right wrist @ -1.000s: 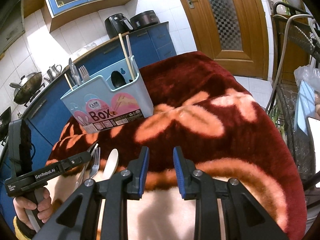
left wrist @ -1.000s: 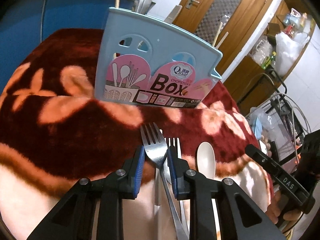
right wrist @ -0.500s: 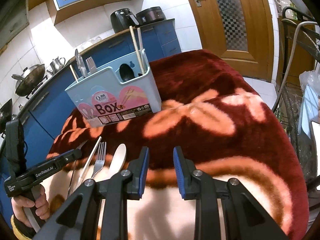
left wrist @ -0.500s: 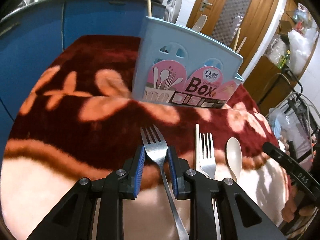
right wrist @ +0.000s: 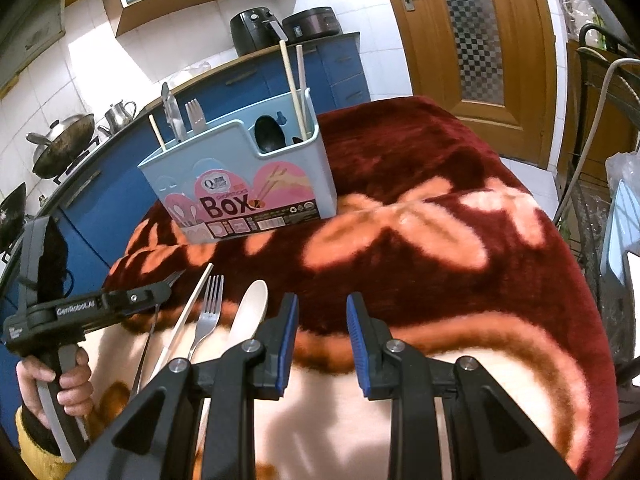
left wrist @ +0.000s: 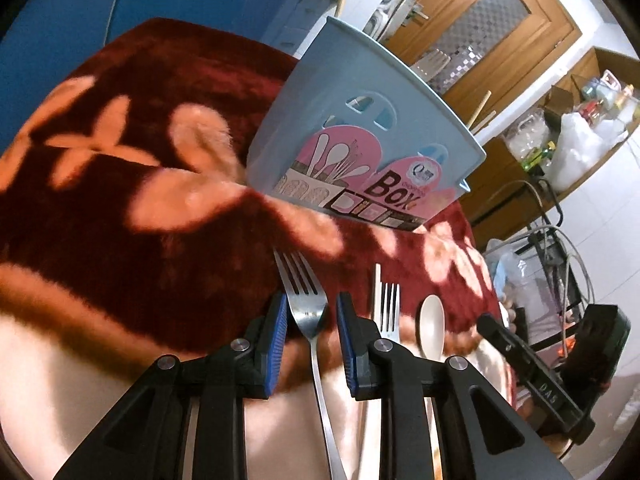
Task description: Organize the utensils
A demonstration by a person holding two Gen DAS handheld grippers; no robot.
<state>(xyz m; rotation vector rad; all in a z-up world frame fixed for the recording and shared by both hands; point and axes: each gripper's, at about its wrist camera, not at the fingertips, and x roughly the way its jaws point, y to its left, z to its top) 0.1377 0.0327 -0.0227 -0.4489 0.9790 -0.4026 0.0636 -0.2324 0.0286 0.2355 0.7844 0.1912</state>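
Note:
My left gripper (left wrist: 311, 316) is shut on a steel fork (left wrist: 301, 292), tines forward, held over the red flowered blanket (left wrist: 120, 168) just short of the light blue utensil box (left wrist: 360, 140). A second fork (left wrist: 389, 308), a chopstick (left wrist: 376, 292) and a cream spoon (left wrist: 432, 324) lie on the blanket to the right. In the right wrist view the box (right wrist: 240, 184) holds chopsticks, a fork and a dark spoon. My right gripper (right wrist: 319, 328) is open and empty over the blanket, right of the cream spoon (right wrist: 250, 312), the fork (right wrist: 209, 312) and the left gripper (right wrist: 168, 288).
A blue kitchen counter (right wrist: 248, 80) with pots and appliances runs behind the table. A wooden door (right wrist: 472, 40) is at the back right. A wire rack with bags (right wrist: 600, 200) stands beyond the table's right edge.
My left gripper has carried the fork up off the blanket and towards the box, and has now tilted. The right gripper has moved a little nearer the lying utensils.

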